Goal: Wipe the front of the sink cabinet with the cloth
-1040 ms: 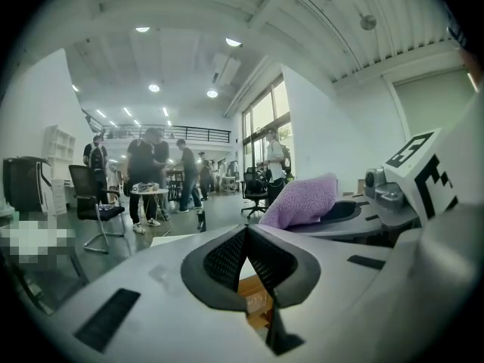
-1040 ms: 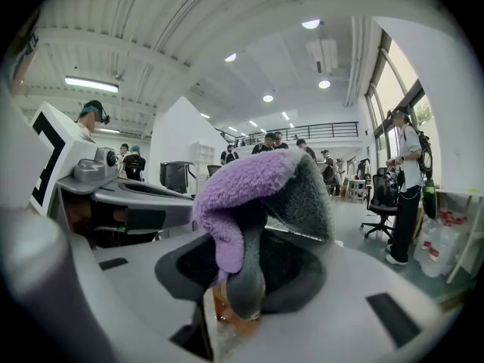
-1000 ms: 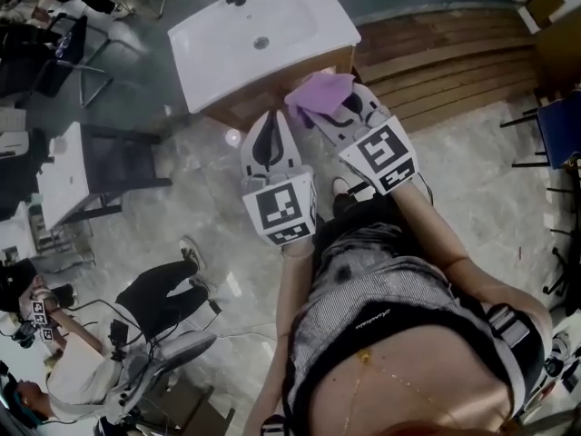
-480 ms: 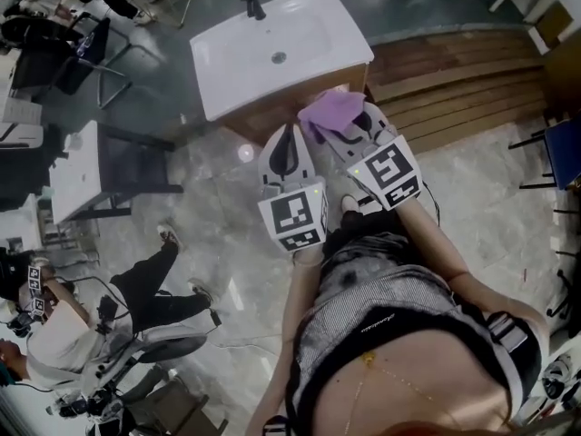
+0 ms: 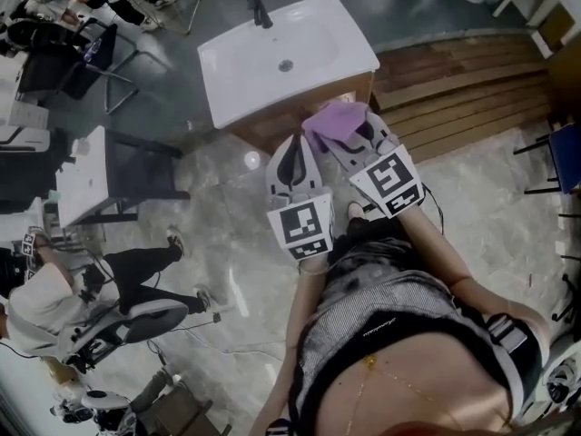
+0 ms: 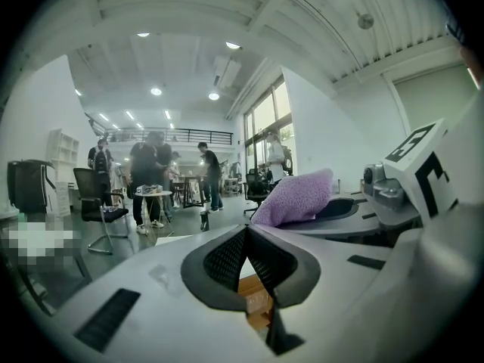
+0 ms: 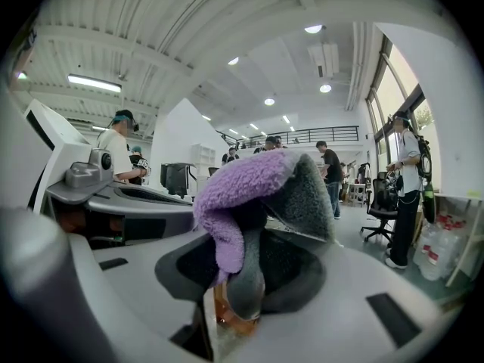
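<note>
Far on your left, a person (image 5: 41, 302) in a white top is low down by a chair (image 5: 136, 321) on the shiny floor (image 5: 227, 243).

Next comes the white sink (image 5: 318, 34), seen from above. It has a black tap (image 5: 259, 9) at its far edge. Under the sink is the brown wood cabinet (image 5: 263, 130). Only a thin strip of its front shows below the sink's rim.

Your left gripper (image 5: 290, 145) points at that front, near the middle. Its jaws are closed tight on each other, and there is nothing between them. In the left gripper view you can see a bit of brown wood just under the jaw tips. You cannot tell if the tips touch the wood.

Just to the right is the purple cloth (image 5: 334, 116). It is fluffy and bunched up. It sits high on the cabinet front, right under the sink's rim and near the right corner. You cannot tell if it is pressed on the wood.

Your right gripper (image 5: 352, 133) has the cloth. Its jaws are closed on it, and the cloth bulges out over the jaw tips. The two grippers are side by side, with the right one a bit farther ahead.

Right of the cabinet lie brown wood planks (image 5: 454, 89).
</note>
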Demonstrator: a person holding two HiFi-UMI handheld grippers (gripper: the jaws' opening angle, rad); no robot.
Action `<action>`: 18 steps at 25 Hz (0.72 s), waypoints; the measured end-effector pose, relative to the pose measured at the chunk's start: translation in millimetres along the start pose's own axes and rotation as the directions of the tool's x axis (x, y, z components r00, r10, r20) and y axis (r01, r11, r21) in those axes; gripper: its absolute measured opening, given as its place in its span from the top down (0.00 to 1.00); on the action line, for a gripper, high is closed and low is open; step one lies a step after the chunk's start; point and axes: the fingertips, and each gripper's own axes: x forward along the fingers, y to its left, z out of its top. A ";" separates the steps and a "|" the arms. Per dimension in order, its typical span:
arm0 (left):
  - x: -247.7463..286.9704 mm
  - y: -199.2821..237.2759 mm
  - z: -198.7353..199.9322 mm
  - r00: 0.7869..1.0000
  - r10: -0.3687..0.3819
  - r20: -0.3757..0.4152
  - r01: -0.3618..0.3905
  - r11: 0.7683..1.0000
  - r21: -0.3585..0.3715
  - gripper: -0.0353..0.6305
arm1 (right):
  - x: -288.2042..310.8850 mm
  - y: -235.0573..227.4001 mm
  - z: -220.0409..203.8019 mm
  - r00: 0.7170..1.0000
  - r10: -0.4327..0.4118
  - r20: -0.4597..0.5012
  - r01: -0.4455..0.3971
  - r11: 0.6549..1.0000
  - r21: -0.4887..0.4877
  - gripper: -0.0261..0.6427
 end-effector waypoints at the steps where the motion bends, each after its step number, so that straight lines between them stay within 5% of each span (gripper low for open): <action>1: -0.2 0.8 -0.2 1.000 0.001 0.000 -0.001 1.000 0.000 0.95 | 0.2 0.5 -0.2 1.000 0.001 -0.001 -0.001 1.000 -0.001 0.69; 18: 9.0 -5.1 -2.5 1.000 -0.019 -0.004 0.019 1.000 -0.011 0.95 | 0.5 -2.6 -3.8 1.000 0.013 -0.022 -0.014 1.000 -0.022 0.69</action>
